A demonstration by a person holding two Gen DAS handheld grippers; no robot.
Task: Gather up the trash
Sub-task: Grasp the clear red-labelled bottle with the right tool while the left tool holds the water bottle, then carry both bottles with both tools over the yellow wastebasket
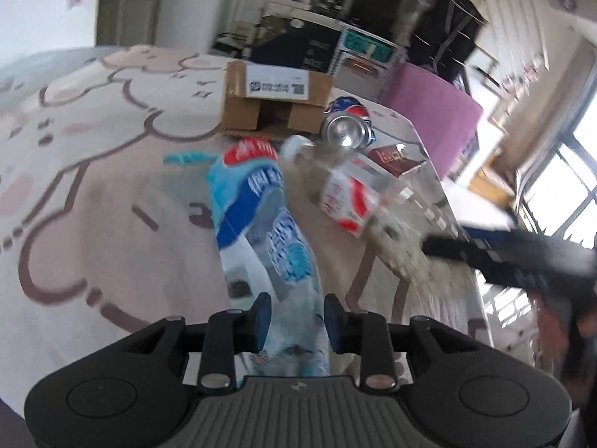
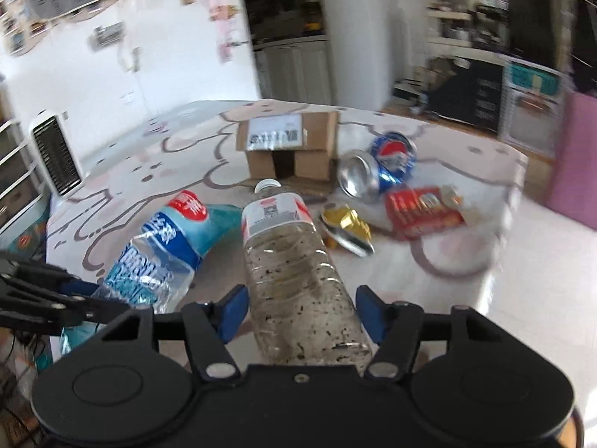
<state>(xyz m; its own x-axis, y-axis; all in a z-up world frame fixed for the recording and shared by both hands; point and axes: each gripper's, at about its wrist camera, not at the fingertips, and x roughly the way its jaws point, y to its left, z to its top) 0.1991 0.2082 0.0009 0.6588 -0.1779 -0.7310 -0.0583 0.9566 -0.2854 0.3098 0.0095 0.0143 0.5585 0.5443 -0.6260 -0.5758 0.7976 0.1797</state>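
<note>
A crushed blue-labelled water bottle (image 1: 261, 216) lies on the cartoon-print tablecloth (image 1: 93, 186). Its lower end sits between the fingers of my left gripper (image 1: 297, 321), whose pads stand slightly off it, so the gripper is open. A clear bottle with a red-and-white label and white cap (image 2: 287, 254) points away from me, and my right gripper (image 2: 300, 300) is shut on its lower body. The same clear bottle (image 1: 343, 190) shows tilted in the left wrist view, with the right gripper (image 1: 503, 257) behind it. The left gripper (image 2: 56, 295) appears at the left edge of the right wrist view.
A cardboard box (image 2: 291, 145) stands at the back. Beside it lie a blue cola can (image 2: 393, 156), a dented can with its silver end showing (image 2: 360, 179), a crushed gold can (image 2: 347, 224) and a red packet (image 2: 421, 209). The table edge (image 2: 496, 246) drops to the floor on the right. A white heater (image 2: 54, 155) stands at the left.
</note>
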